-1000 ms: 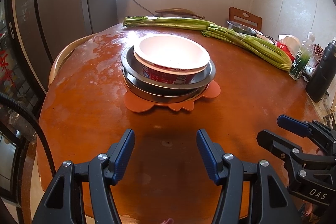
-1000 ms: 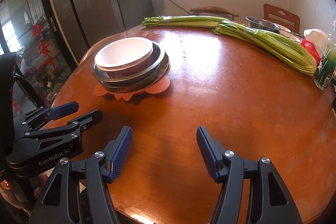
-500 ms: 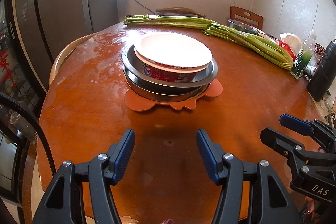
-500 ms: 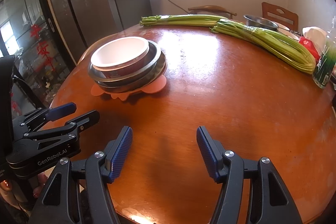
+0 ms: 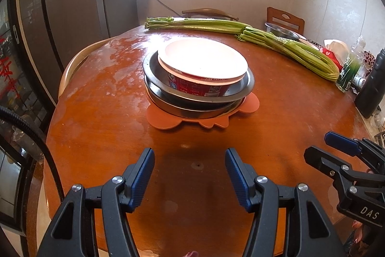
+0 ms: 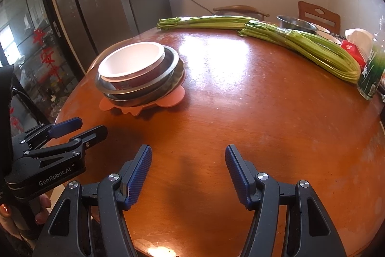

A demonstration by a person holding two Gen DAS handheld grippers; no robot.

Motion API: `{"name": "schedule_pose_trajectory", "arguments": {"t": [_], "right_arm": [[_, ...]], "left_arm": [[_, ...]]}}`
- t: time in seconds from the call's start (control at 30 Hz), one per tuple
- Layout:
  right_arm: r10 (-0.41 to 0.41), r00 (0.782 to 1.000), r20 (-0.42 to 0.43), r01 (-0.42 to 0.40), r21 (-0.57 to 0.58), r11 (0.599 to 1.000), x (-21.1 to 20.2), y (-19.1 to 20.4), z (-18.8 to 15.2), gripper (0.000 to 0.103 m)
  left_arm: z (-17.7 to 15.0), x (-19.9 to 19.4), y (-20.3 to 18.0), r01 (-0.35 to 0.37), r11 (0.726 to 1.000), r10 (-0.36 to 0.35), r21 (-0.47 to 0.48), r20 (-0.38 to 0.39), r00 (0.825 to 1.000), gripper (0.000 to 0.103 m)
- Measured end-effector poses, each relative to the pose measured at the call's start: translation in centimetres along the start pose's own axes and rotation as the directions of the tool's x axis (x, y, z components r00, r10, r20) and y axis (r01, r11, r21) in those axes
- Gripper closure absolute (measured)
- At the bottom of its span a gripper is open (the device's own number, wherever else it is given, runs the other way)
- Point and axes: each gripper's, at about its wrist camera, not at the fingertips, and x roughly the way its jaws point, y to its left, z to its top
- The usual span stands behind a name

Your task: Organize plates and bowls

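Left wrist view: left gripper [image 5: 189, 169] and right gripper [image 6: 188, 166] hovered unclenched, empty, above round wooden table [image 5: 101, 127]. Paper bowl [image 5: 202, 67] nested atop steel plates [image 5: 158, 75] on orange trivet [image 5: 163, 119], likely consolidated for tidy stacking, well apart from celery [image 5: 286, 48].

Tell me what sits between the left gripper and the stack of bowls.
Nothing: in the left wrist view only bare table separates the open left gripper from the stack of bowls on its orange mat.

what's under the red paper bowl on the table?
The red paper bowl sits nested in two stacked metal pans, which rest on an orange mat. Anything between or inside the pans is covered.
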Motion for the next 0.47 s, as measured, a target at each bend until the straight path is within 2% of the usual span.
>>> {"name": "schedule_pose_trajectory", "arguments": {"t": [0.27,0.37,0.47], "right_arm": [[-0.040,0.999,0.009,0.040,0.037,0.999,-0.3,-2.6,0.6,0.038],[-0.081,0.996,0.026,0.079,0.069,0.994,-1.1,-5.1,1.1,0.038],[-0.166,0.985,0.037,0.160,0.131,0.978,-2.1,-9.3,1.6,0.038]], "left_arm": [[0.7,0.5,0.8,-0.015,1.000,0.015,-0.019,-0.005,1.000,0.043],[1.5,0.8,1.8,-0.030,0.999,0.029,-0.039,-0.012,0.999,0.043],[2.9,1.0,3.8,-0.034,0.997,0.033,-0.066,-0.008,0.999,0.043]]}}
